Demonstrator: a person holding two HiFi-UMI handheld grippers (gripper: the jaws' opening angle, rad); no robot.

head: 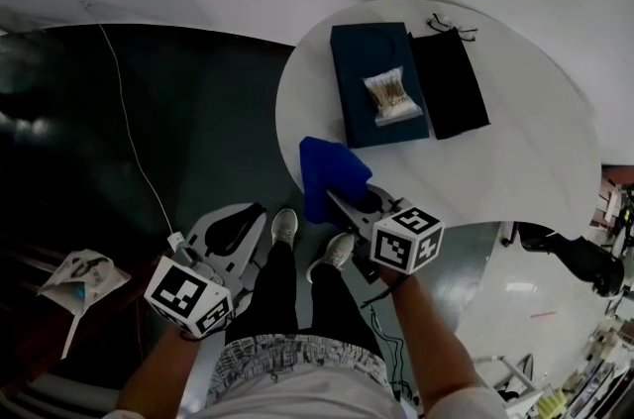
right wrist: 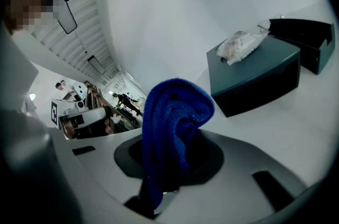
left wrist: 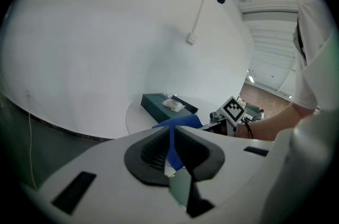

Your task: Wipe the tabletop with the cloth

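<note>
Right hand-held gripper (head: 349, 205) pinches the cloth (head: 327, 171) at the tabletop (head: 515, 179) edge, left hand-held gripper (head: 243, 221) pressed together: lay it flat, sweep forward, skirt the box (head: 371, 80) ahead.

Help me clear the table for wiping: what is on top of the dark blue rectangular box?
A clear plastic packet of pale sticks lies on the dark blue rectangular box. Its inside and the lid under the packet are hidden.

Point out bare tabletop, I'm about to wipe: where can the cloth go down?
Widest bare patch: the table right of the black pouch. A narrower strip runs along the near edge, in front of the dark box. Box and pouch crowd the middle.
</note>
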